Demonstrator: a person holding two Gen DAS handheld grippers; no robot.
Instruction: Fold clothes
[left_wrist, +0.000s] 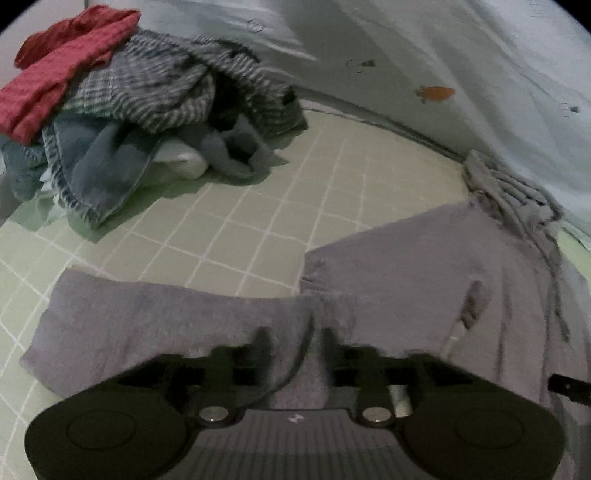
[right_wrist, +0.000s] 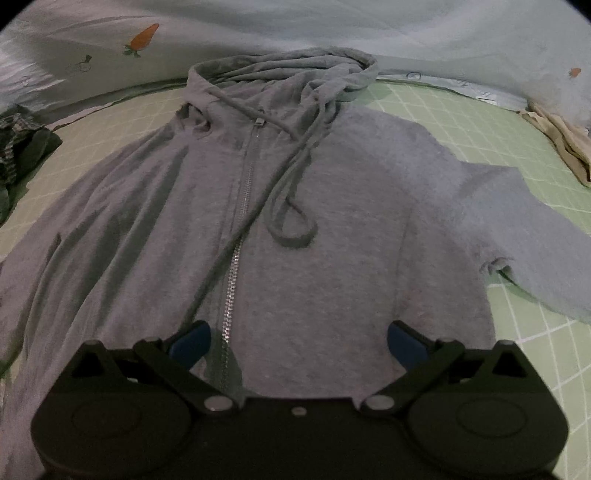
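A grey zip-up hoodie lies spread front-up on a green grid-patterned sheet, its hood bunched at the far end and the drawstring looped across the chest beside the closed zipper. One sleeve stretches out flat to the side. The left gripper sits low on the hoodie with its dark fingers close together, a fold of grey fabric pinched between them. The right gripper hovers over the lower front of the hoodie, its blue-padded fingers spread wide apart — nothing between them. A pile of clothes — red, checked and denim pieces — sits well apart on the sheet.
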